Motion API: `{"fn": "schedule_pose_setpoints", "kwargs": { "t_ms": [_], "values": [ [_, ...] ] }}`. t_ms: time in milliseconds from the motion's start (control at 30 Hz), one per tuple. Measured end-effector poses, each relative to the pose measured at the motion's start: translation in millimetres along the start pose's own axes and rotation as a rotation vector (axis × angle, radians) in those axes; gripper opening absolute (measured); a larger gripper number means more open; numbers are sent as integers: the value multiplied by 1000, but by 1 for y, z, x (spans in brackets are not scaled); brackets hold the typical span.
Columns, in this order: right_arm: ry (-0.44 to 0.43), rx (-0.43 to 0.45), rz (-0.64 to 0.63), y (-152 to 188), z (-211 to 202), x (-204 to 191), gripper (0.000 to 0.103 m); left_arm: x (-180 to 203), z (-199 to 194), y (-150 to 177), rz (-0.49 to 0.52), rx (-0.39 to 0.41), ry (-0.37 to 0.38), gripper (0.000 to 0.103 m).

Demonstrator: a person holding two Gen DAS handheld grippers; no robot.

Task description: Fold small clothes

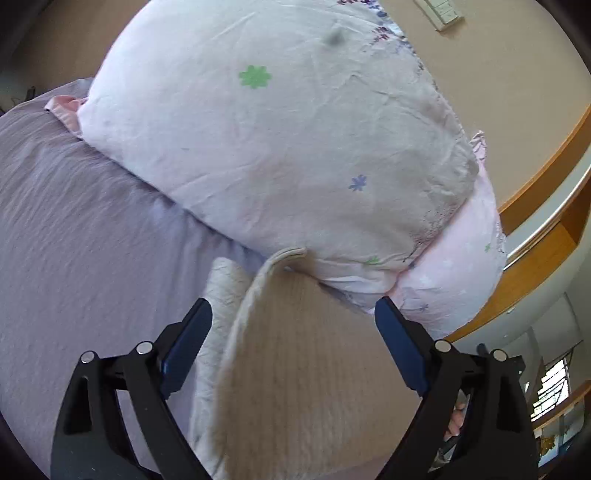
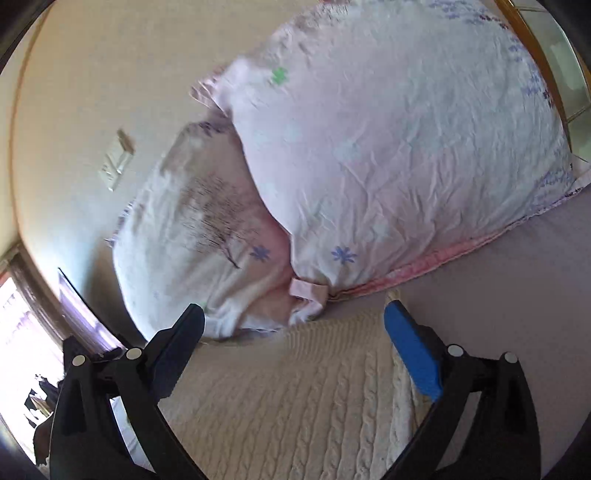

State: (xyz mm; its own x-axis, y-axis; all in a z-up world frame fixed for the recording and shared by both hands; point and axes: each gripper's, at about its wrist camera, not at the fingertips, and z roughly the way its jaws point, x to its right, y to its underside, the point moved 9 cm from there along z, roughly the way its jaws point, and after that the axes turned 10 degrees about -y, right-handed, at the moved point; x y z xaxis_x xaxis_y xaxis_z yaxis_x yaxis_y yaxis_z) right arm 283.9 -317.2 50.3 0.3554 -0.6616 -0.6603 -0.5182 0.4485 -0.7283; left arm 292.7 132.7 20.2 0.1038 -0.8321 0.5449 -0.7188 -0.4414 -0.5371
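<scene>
While both point toward the pillows (image 1: 280, 147), left gripper (image 1: 293, 325) and right gripper (image 2: 293, 326) gape above the knit garment (image 2: 295, 398).

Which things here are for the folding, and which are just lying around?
For the folding:
cream knitted garment
left gripper, open
right gripper, open

Just lying around:
flowered pillows
purple bedsheet
wall switch

Beige wall (image 2: 92, 74), lilac bedsheet (image 1: 74, 240), floral pillows (image 1: 277, 129), bright window (image 2: 18, 332).
</scene>
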Motion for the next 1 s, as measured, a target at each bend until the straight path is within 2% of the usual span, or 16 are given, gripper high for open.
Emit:
{"fn": "schedule_pose_setpoints", "kwargs": {
  "t_ms": [33, 100, 267, 333, 367, 400, 500, 567, 633, 733, 800, 833, 867, 933, 967, 1000],
  "values": [
    [-14, 5, 8, 0, -1, 2, 102, -7, 5, 1, -1, -27, -13, 84],
    [-15, -12, 31, 0, -4, 10, 102, -20, 16, 11, -19, -98, -35, 66],
    [-20, -37, 92, 2, 1, 17, 102, -29, 44, 41, -58, -234, -4, 63],
    [-42, -32, 100, 1, 1, 15, 102, -25, 47, 43, -46, -194, -16, 62],
    [-55, -32, 103, 0, 1, 13, 102, -24, 49, 44, -59, -195, -19, 40],
    [-68, -34, 107, 0, 0, 12, 102, -26, 56, 51, -101, -233, -9, 24],
    [-93, -44, 102, -3, -2, 7, 102, -13, 49, 47, -194, -208, 109, 20],
    [-95, -35, 78, -9, -9, 5, 102, 18, 34, 40, -193, -166, 213, 19],
    [-95, -12, 65, -16, -18, 4, 102, 73, 20, 34, -150, -130, 327, 19],
    [-90, 50, 67, -31, -36, 10, 102, 182, 22, 45, -71, -143, 525, 18],
    [-42, 73, 56, -39, -48, 21, 102, 249, 44, 69, -43, -215, 635, 20],
    [-20, 73, 54, -40, -52, 27, 102, 279, 62, 87, -37, -279, 677, 22],
    [2, 64, 58, -42, -55, 35, 102, 310, 83, 111, -42, -383, 723, 28],
    [22, 41, 89, -42, -60, 50, 102, 336, 104, 138, -71, -517, 769, 29],
    [18, 17, 126, -42, -62, 59, 102, 337, 105, 144, -77, -532, 774, 36],
    [12, 1, 151, -40, -62, 64, 102, 333, 100, 142, -53, -498, 762, 53]
  ]
}}
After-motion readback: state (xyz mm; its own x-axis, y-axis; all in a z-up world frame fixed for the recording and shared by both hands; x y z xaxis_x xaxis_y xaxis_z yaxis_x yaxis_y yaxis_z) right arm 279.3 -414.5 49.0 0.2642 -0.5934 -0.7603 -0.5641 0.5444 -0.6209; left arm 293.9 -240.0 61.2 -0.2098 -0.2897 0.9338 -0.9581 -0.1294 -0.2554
